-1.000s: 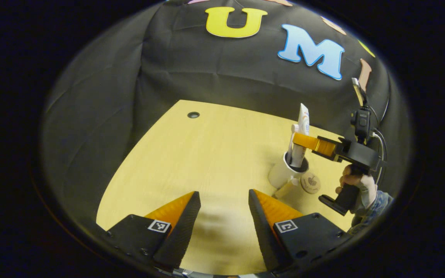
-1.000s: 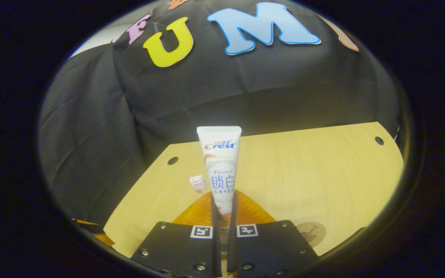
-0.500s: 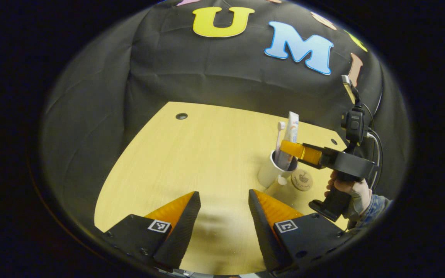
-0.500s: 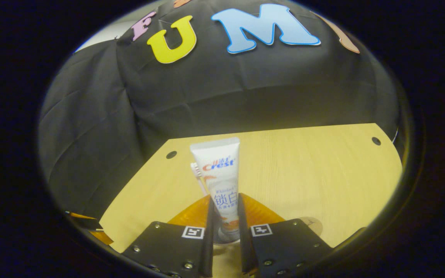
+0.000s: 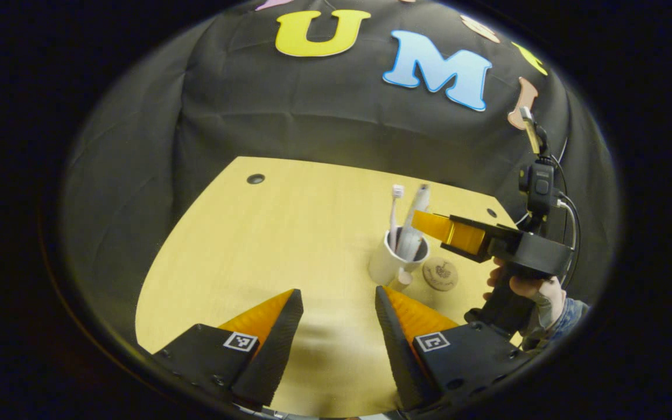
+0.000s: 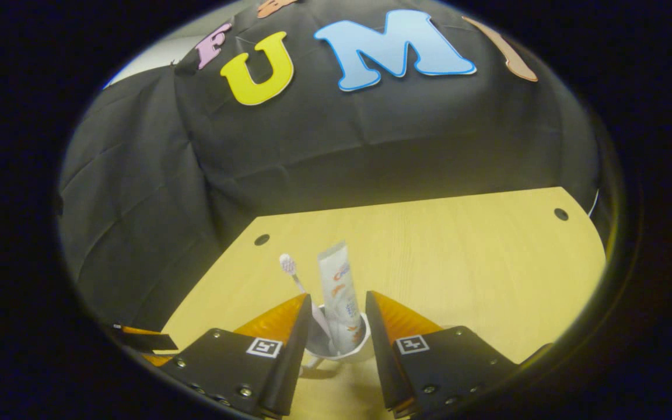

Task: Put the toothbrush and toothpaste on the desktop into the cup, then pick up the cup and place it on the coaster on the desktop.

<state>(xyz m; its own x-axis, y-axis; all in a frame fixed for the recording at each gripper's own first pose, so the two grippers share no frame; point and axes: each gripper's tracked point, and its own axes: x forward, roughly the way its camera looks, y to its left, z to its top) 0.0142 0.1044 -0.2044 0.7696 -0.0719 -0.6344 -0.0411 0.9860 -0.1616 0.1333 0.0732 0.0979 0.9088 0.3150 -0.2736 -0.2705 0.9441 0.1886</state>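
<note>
**With both items standing in the cup, right tool released above it**

While the pale wooden tabletop (image 5: 289, 233) takes up most of the left gripper view, it carries a small cluster toward its right side. Left tool (image 5: 334, 303) hangs over bare wood at the near edge, its jaws spread apart and gripping nothing.

Right tool (image 6: 336, 312): jaws parted, one on each side of the cup's mouth, pressing on nothing. From the left gripper view this tool reaches in from the right, held by a hand (image 5: 525, 287) in a denim sleeve (image 5: 566, 309).

White cup (image 5: 387, 262) stands upright on the tabletop, just beside the round wooden coaster (image 5: 440, 274) and not on it. Whether the two touch cannot be told.

Toothpaste tube (image 6: 340, 297) stands in the cup, leaning slightly, flat end up.

Toothbrush (image 6: 298, 283) stands in the cup too, to the left of the tube in the right gripper view, bristle head up.

Two small round holes (image 6: 262, 239) sit in the tabletop near its far corners.
</note>
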